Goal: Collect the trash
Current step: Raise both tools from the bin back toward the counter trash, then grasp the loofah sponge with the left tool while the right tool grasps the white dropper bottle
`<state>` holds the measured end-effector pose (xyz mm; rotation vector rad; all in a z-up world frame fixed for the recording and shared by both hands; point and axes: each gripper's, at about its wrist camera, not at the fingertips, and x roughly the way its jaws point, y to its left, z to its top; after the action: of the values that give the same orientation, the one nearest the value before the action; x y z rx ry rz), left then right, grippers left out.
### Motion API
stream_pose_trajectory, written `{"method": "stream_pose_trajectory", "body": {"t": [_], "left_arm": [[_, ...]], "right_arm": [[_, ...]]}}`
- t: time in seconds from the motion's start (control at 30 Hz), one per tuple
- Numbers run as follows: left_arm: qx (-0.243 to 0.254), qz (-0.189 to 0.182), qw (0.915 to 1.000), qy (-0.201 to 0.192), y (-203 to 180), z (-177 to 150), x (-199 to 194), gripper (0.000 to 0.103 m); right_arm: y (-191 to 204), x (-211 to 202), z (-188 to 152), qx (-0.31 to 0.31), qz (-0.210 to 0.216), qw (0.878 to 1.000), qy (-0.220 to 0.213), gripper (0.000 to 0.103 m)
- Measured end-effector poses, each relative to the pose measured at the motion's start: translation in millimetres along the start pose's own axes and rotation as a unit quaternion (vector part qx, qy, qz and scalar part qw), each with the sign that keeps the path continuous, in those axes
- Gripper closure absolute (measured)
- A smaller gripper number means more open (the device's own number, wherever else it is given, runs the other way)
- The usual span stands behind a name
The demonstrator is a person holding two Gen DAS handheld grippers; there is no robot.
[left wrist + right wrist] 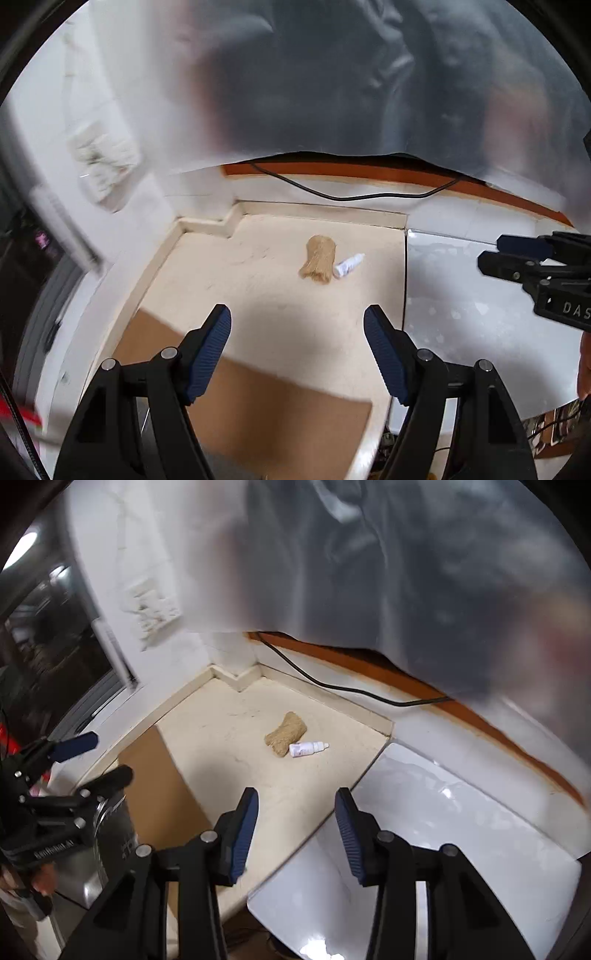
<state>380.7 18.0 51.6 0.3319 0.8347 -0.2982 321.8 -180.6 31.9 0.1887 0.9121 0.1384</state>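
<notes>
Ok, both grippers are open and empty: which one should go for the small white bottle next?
Probably the right gripper. The white bottle lies nearly straight ahead of its open fingers, beside the tan scrubber. The left gripper also faces it, but the scrubber sits on its side of the bottle.

Your bench (280, 306) reads as matt, cream stone with a faint speckle, slightly gritty. At its 12 o'clock the scrub pad (317, 264) looks coarse and fibrous, like tan coir, and the little dropper bottle (348, 265) touching it is smooth white plastic with a paper label. At 3 o'clock the white slab (443, 812) is glossy, throwing reflections. The flat brown sheet (258, 406) at 7 o'clock looks like matt cardboard. Overhead, the translucent bag (332, 74) is thin, crinkled plastic film. Your jaws carry ribbed blue rubbery pads (210, 354) on matt black plastic.
</notes>
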Motion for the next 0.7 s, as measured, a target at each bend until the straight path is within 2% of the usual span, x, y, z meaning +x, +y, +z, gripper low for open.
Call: {"method": "stream_pose_trajectory", "body": {"t": [0.23, 0.4, 0.5, 0.7], "left_arm": [[0.033, -0.046, 0.9981, 0.026, -1.3, 41.3, 116.2, 0.030], [0.019, -0.065, 0.9951, 0.073, -3.4, 53.8, 194.6, 0.031], [0.006, -0.072, 0.9929, 0.094, -2.3, 56.9, 231.5, 0.033], [0.001, -0.075, 0.9896, 0.123, -5.3, 53.5, 279.6, 0.034]], "right_arm": [[-25.9, 94.4, 25.4, 0.088, -0.005, 0.995, 0.055, 0.060], [-49.3, 148.3, 29.7, 0.140, -0.002, 0.987, 0.082, 0.060], [-61.1, 174.3, 30.8, 0.169, 0.003, 0.981, 0.090, 0.060], [-62.1, 215.0, 29.8, 0.196, 0.018, 0.974, 0.110, 0.060]]}}
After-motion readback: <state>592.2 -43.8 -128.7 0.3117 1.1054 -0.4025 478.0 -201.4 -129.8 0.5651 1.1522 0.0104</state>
